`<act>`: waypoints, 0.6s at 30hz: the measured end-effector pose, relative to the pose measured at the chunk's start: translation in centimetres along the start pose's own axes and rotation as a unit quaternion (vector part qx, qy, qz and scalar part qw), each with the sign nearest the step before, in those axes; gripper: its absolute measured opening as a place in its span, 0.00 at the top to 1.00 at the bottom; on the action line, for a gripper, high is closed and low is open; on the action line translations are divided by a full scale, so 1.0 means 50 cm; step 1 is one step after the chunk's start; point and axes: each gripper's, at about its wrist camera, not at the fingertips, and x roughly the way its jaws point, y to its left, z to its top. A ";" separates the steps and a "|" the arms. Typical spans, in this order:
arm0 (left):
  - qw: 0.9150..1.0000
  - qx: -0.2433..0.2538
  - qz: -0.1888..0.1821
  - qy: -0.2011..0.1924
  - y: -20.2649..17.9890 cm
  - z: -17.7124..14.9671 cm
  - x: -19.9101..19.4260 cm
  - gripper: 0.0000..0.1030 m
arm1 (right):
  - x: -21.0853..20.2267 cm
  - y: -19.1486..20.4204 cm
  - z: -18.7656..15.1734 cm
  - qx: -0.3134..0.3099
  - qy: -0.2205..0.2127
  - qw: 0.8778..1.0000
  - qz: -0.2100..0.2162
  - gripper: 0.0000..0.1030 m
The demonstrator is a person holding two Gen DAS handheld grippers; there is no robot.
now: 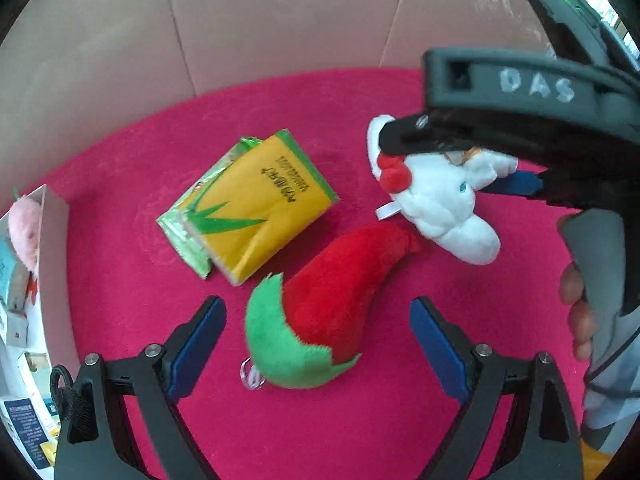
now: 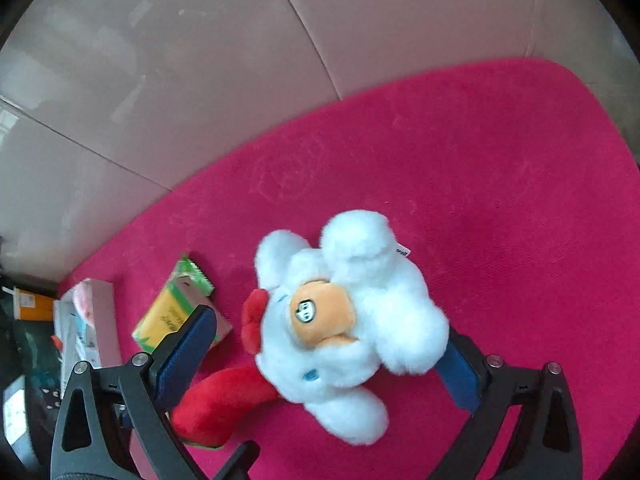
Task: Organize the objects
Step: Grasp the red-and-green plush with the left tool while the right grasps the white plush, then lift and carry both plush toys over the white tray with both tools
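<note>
A red plush chili with a green cap [image 1: 332,304] lies on the pink cloth [image 1: 280,432], between the fingers of my open left gripper [image 1: 318,346]. A white plush chicken [image 1: 440,196] lies just beyond it. My right gripper [image 2: 332,356] is open around the chicken [image 2: 352,320], with fingers on either side. The right gripper also shows in the left wrist view [image 1: 464,160], over the chicken. A yellow tissue pack [image 1: 260,204] lies on a green packet [image 1: 180,224] to the left. The chili's red body also shows in the right wrist view [image 2: 220,404].
A white box [image 1: 52,248] with a pink plush and small items stands at the cloth's left edge. It also shows in the right wrist view [image 2: 104,320]. Beige floor tiles [image 2: 160,80] lie beyond the cloth. A hand [image 1: 576,312] holds the right gripper's handle.
</note>
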 end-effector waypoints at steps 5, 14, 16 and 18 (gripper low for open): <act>1.000 0.015 0.006 0.018 -0.011 0.001 0.016 0.22 | 0.021 0.005 -0.003 -0.035 0.021 0.999 -0.004 0.09; 1.000 -0.003 -0.005 0.015 0.002 -0.016 -0.005 0.63 | -0.003 -0.029 -0.006 -0.032 0.020 0.998 0.046 0.37; 1.000 -0.006 -0.011 0.011 0.002 -0.025 -0.020 0.64 | -0.023 -0.043 -0.009 -0.019 0.018 0.998 0.054 0.37; 1.000 -0.011 -0.017 0.005 -0.001 -0.031 -0.040 0.64 | -0.048 -0.053 -0.015 -0.009 0.009 0.998 0.064 0.37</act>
